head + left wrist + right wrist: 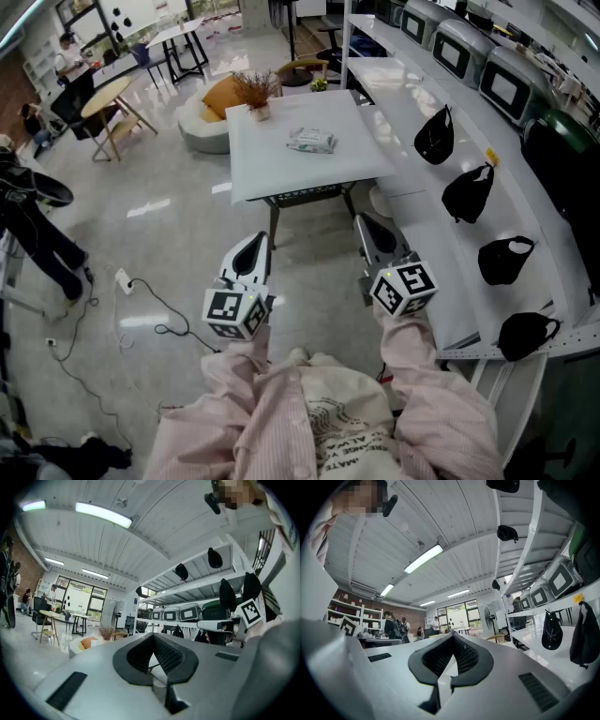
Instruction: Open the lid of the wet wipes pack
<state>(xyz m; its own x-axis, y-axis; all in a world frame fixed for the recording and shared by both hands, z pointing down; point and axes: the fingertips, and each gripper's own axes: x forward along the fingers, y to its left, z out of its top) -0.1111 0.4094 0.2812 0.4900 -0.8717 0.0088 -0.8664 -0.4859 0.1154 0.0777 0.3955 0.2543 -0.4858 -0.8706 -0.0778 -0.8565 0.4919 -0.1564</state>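
- The grey floor fills the left and middle of the head view, with a black cable trailing across it.
- A long white shelf runs along the right side, and four black caps hang in a row along its front.
- The white table stands ahead of the person, well apart from both tongs.
- Two pink sleeves reach forward from the bottom of the head view, one behind each marker cube.
- The left tongs are held level over the floor, short of the table's near edge. In the left gripper view the jaws are clenched tip to tip with nothing between them.
- The right tongs are held level beside them, close to the shelf. In the right gripper view the jaws are likewise clenched and empty.
- A pot of dried twigs stands at the table's far left corner.
- The wet wipes pack lies flat near the middle of the table, slightly toward the right edge. Neither pair of tongs touches it, and its lid cannot be made out at this range.
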